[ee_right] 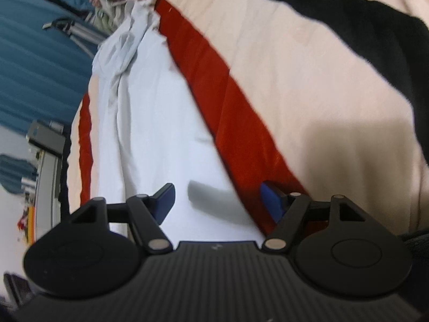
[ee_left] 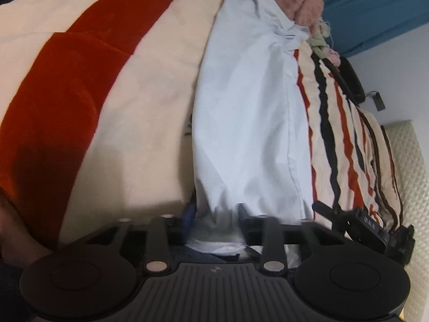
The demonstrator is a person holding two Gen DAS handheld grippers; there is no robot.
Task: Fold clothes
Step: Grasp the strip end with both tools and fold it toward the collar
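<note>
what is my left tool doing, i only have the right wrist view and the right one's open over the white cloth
Observer: The left tool is shut on the near end of the white garment.
Operator: is the cloth flat on that side
Observer: Mostly. It lies long and narrow on the striped blanket, with a seam running along it.
Operator: anything beyond it
Observer: A pink knitted piece lies bunched at its far end.

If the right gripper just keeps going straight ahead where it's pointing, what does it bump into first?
Most likely the pale blue garment. The right gripper is open, and that cloth lies spread on the striped blanket right between and ahead of its fingers. Depth is hard to judge, so how soon it touches is unclear.
</note>
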